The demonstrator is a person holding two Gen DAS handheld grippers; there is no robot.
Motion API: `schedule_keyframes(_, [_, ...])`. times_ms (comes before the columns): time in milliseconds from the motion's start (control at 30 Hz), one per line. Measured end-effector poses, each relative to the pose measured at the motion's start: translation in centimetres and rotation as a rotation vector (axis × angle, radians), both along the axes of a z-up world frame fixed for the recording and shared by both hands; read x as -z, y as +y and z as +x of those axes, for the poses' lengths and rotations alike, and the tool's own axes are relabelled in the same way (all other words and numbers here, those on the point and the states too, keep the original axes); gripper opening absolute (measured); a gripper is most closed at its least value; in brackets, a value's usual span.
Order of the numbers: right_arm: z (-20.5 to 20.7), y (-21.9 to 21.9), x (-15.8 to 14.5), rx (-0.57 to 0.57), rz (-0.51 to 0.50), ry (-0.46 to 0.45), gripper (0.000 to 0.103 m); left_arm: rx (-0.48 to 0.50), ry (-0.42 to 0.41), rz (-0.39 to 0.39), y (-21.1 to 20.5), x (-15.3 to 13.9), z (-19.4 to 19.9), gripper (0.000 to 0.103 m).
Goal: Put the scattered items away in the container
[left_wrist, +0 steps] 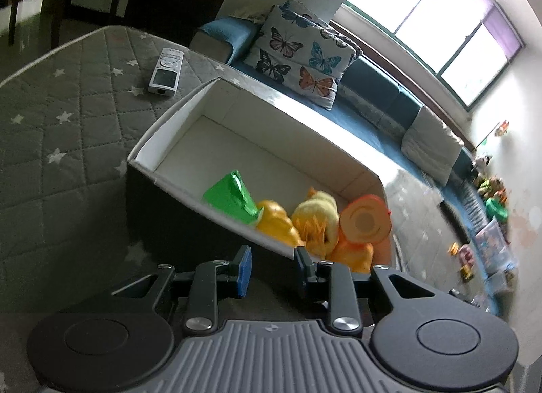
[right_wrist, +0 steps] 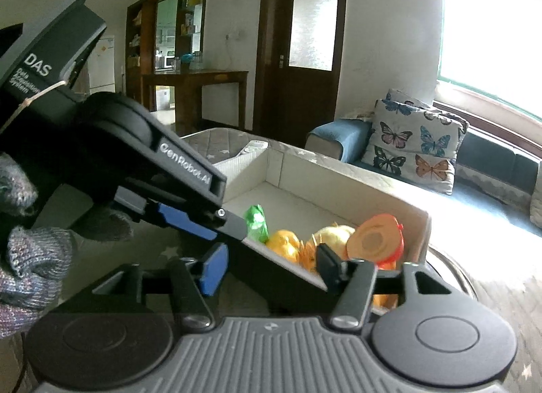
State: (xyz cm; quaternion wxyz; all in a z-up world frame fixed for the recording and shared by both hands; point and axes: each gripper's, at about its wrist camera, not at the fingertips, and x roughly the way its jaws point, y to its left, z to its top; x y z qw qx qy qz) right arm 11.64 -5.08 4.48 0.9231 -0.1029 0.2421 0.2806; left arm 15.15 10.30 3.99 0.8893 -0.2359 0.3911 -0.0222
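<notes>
The left gripper (left_wrist: 272, 267) has its pads drawn close with only a narrow gap, nothing clamped in it; the right gripper (right_wrist: 269, 267) stands with its pads well apart and nothing between them, the near rim of the container (left_wrist: 169, 128) crossing just beyond its tips; the container sits on the bed (left_wrist: 67, 122), and against its near wall lie a green toy (left_wrist: 230, 200), yellow and orange soft toys (left_wrist: 315, 213) and an orange cup (left_wrist: 366, 220); the one thing outside it appears to be the remote (left_wrist: 166, 71), flat on the bed near the far edge, just past the container's far left corner; its long axis runs roughly away from the left gripper, towards that far edge; the left hand looks the nearer, with a path along the container's left side rather than over it.
</notes>
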Motion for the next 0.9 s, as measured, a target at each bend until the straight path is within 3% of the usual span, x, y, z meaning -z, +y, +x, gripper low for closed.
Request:
schedule_keyframes(167, [-1.5,-0.8,0.6,0.015,0.021,0.015,0.070,0.013,-0.022,0.055,-1.0,0.1,-2.3,0.030])
schedule_keyframes(233, [-1.9,-1.1,0.8,0.027,0.023,0.019,0.081,0.014,-0.025,0.065,-1.2,0.2,-3.0,0.030])
schedule_keyframes(433, [-2.7,-2.2,1.5,0.066,0.050,0.049,0.083,0.010,-0.026,0.071,-1.7,0.8,-5.1,0.030])
schedule_keyframes(533, [-3.4,-2.6,1.7,0.084,0.060,0.047,0.091,0.010,-0.028,0.079,-1.9,0.9,-5.8,0.030])
schedule_keyframes(900, [-4.8,-3.0,1.5,0.116,0.075,0.044,0.103,0.006,-0.027,0.111,-2.4,1.3,-7.7,0.030])
